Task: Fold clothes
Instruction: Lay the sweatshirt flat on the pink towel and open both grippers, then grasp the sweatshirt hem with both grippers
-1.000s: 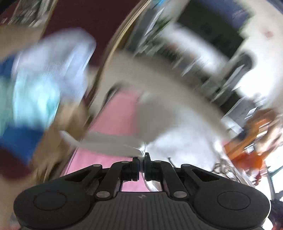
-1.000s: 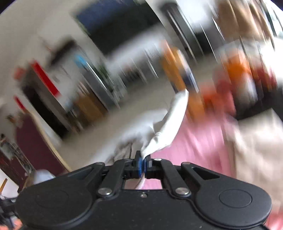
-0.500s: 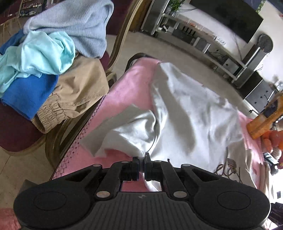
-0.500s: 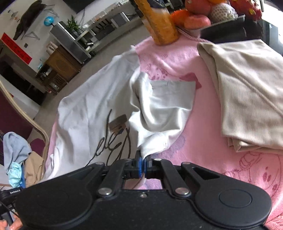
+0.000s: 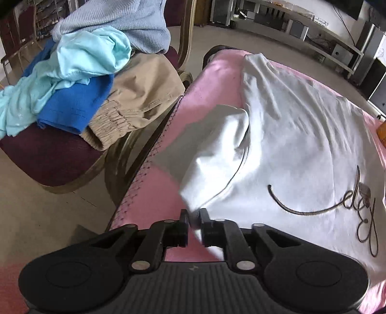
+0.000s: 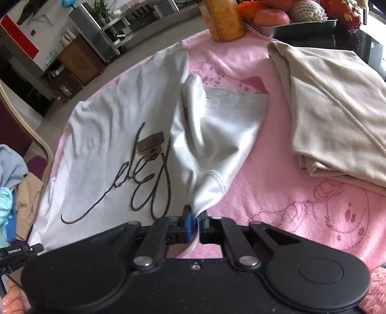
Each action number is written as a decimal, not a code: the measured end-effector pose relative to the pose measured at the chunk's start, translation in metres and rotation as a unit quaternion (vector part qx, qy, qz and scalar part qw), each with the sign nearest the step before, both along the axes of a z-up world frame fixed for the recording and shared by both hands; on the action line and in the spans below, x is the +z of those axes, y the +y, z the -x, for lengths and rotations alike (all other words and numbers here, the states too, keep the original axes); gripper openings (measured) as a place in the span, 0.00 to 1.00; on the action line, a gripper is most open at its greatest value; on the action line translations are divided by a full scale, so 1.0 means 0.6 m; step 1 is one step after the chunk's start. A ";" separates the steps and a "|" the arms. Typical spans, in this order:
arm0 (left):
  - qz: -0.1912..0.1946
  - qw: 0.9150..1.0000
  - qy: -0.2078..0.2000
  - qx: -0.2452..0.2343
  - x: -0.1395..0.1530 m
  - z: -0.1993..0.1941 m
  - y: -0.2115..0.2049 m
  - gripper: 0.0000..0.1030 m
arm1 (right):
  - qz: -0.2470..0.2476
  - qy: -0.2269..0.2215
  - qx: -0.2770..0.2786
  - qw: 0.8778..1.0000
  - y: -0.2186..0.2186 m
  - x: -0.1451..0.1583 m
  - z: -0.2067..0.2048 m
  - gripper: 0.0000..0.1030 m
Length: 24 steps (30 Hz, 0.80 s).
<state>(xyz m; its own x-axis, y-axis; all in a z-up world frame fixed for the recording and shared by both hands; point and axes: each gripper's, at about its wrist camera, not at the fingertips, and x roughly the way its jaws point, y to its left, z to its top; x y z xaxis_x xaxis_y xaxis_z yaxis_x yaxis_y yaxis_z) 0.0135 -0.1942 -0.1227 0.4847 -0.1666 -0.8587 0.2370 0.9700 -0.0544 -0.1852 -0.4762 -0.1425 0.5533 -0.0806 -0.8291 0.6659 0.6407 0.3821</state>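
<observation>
Since half a second ago, both sleeves are drawn nearer: left gripper [image 5: 193, 215] and right gripper [image 6: 196, 217] are clamped on the white shirt [image 5: 301, 135], spread ahead on the table [image 6: 277, 193] for folding.

Left gripper [image 5: 194, 218] is held low over the near left corner of the white T-shirt [image 5: 301, 135], jaws pinched on a fold of its fabric. Right gripper [image 6: 196, 218] is held at the shirt's near right corner, jaws likewise clamped on cloth. Fingertips [image 6: 10, 302] are seen at the lower left edge.

Orange bottle [image 6: 223, 19] and fruit bowl [image 6: 301, 23] beyond pink blanket [image 6: 277, 193].
</observation>
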 end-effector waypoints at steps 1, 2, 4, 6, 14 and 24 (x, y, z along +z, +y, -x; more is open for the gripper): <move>0.003 1.000 -0.006 -0.002 0.009 0.005 0.005 0.18 | -0.003 -0.003 0.001 1.000 -0.001 0.004 0.005 0.15; 0.006 1.000 -0.012 -0.005 0.018 0.011 0.010 0.20 | -0.007 -0.010 0.002 1.000 -0.003 0.010 0.012 0.24; 0.015 1.000 -0.016 -0.017 0.033 0.026 0.019 0.19 | -0.016 -0.015 -0.001 1.000 -0.008 0.023 0.027 0.30; 0.036 0.998 -0.008 -0.043 0.042 0.042 0.023 0.21 | -0.033 -0.019 -0.001 0.999 -0.013 0.034 0.041 0.31; 0.042 0.988 0.044 -0.145 0.014 0.096 -0.029 0.32 | -0.069 -0.035 0.048 0.996 0.010 0.026 0.048 0.39; 0.035 0.974 0.079 -0.211 -0.021 0.121 -0.070 0.33 | -0.061 -0.043 0.192 0.979 0.085 0.012 -0.003 0.39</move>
<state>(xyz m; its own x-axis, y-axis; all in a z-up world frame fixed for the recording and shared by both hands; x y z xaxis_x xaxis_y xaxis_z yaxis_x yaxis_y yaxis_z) -0.0590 -0.2362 -0.1353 0.2227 -0.3838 -0.8962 0.5975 0.7801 -0.1857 -0.1832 -0.4252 -0.1355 0.5914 0.2436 -0.7687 0.3474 0.7834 0.5154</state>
